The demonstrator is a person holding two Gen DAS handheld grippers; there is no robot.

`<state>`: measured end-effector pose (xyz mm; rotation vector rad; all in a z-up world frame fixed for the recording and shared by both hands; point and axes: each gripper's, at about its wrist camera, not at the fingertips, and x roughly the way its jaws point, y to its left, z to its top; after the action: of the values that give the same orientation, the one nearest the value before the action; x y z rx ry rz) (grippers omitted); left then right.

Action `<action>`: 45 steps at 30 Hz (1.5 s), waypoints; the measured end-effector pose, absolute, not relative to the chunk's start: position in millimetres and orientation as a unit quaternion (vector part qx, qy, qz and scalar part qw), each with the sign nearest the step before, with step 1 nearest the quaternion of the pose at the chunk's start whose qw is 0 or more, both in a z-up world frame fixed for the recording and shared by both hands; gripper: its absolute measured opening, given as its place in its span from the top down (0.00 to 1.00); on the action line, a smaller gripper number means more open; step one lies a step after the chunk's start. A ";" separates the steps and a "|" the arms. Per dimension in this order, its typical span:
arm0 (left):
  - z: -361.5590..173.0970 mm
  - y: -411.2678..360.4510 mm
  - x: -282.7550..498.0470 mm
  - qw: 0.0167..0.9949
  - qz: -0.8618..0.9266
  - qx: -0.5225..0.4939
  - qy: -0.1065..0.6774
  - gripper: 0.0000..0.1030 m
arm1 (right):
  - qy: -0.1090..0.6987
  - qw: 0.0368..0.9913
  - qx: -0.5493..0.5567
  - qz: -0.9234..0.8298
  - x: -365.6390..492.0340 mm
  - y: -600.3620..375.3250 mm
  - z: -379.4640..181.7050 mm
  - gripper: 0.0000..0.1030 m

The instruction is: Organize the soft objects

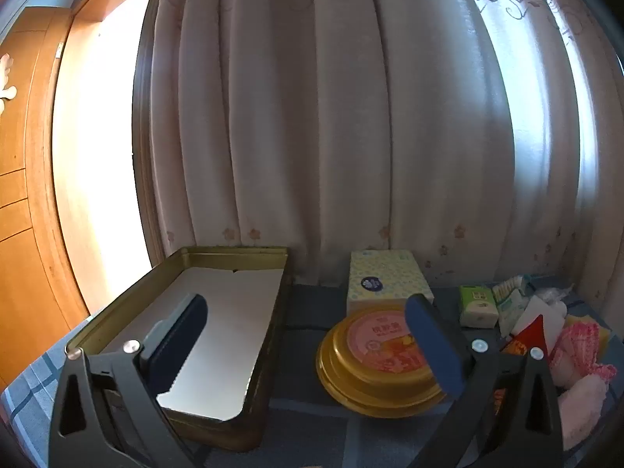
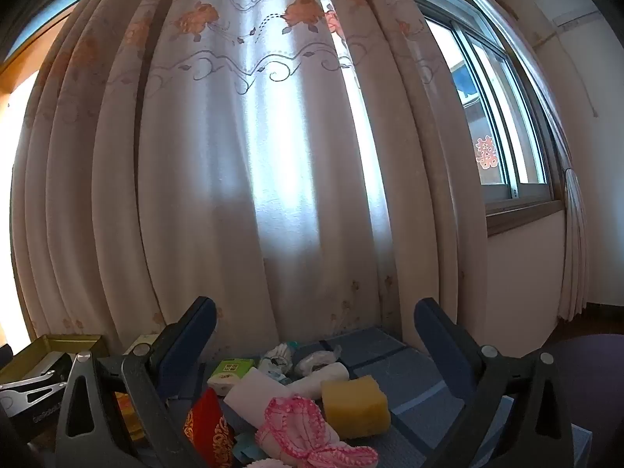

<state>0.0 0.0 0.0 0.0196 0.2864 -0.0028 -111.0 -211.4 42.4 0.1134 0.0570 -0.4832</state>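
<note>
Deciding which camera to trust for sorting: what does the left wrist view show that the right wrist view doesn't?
Only the left wrist view shows the round gold tin, the whole tissue box and the gold tray's white lining. Only the right wrist view shows the yellow sponge clearly, plus the window. Both share the green tissue pack, the pink knitted item, the red pouch and the curtain. Both tongs are open and hold nothing.

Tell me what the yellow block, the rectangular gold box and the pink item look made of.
Yellow block: porous foam sponge, matte, pitted surface. Rectangular gold box: apparently metal tin, glossy gold walls with rolled rim, white liner inside. Pink item: knitted or crocheted yarn, looped edging.
</note>
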 end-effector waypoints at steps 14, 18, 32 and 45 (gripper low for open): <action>2.2 3.9 -6.5 0.988 -0.010 0.011 0.154 0.00 | 0.027 0.968 0.059 -0.244 -111.9 -212.9 45.1 0.00; -1.1 -1.5 -8.0 0.988 -0.009 0.013 0.152 0.00 | 0.027 0.966 0.067 -0.247 -114.4 -215.5 44.9 0.00; 0.2 -1.9 -7.9 0.988 -0.008 0.011 0.153 0.00 | 0.020 0.966 0.073 -0.247 -117.9 -219.4 42.1 0.01; 0.2 -3.2 -9.5 0.988 -0.011 0.011 0.153 0.00 | 0.021 0.966 0.074 -0.248 -117.5 -219.6 42.0 0.01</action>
<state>-9.5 -3.2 0.2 0.0223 0.3072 -0.0230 -117.5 -219.6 42.0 0.1492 0.0425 -0.5019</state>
